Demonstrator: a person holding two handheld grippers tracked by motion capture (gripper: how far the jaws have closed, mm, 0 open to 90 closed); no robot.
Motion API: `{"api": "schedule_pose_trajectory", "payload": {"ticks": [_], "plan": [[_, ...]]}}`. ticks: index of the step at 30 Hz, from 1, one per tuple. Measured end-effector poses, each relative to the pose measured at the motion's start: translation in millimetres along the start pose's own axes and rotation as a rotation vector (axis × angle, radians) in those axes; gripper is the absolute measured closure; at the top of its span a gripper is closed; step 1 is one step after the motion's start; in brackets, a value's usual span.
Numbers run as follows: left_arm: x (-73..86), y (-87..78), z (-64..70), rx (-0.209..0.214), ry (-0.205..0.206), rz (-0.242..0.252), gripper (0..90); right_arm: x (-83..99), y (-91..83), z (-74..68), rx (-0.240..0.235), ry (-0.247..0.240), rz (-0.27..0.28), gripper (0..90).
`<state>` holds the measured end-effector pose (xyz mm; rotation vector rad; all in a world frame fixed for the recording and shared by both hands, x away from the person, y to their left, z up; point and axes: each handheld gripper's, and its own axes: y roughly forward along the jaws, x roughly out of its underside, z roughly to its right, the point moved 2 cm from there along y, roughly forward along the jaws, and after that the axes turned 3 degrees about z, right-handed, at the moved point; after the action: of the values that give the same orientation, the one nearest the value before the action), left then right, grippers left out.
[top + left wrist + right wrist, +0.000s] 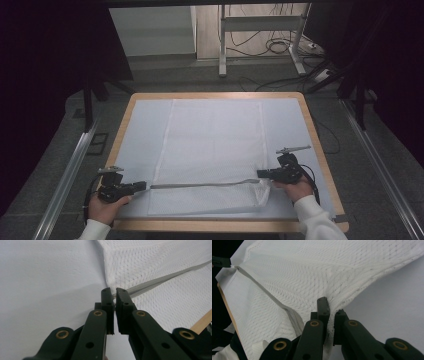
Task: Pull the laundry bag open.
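One white mesh bag [210, 150] (one grey zipper [200, 184]) on table [320, 145], left gripper [141, 186] and right gripper [260, 173] fingers clamped on zipper ends.

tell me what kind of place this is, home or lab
Probably a lab or recording workspace, not a home: a wood-edged table under a white cover holds a white mesh bag, metal rails flank it on grey carpet, and loose cables lie beneath a metal desk frame behind.
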<state>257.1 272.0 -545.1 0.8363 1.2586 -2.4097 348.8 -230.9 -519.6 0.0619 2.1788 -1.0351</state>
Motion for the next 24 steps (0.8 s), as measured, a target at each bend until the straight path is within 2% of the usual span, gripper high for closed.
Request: {"api": "schedule_pose_trajectory", "payload": {"ticks": [13,20,21,24], "plan": [[0.0,1.3,-0.9,0.01,-0.003,0.002,86.3,-0.3,-0.2,-1.9,-0.001,-0.007,0.003,87.4],[-0.1,3.2,1.5,0.001,0.032,0.012,84.2,-0.3,-0.9,-3.5,0.007,-0.015,0.01,86.6],[-0.4,3.3,2.1,0.0,0.039,0.014,82.6,-0.4,-1.4,-3.8,0.008,-0.017,0.01,84.2],[-1.7,4.0,4.7,-0.017,0.064,0.022,66.7,-0.3,-3.1,-4.4,0.021,-0.028,0.023,73.5]]}}
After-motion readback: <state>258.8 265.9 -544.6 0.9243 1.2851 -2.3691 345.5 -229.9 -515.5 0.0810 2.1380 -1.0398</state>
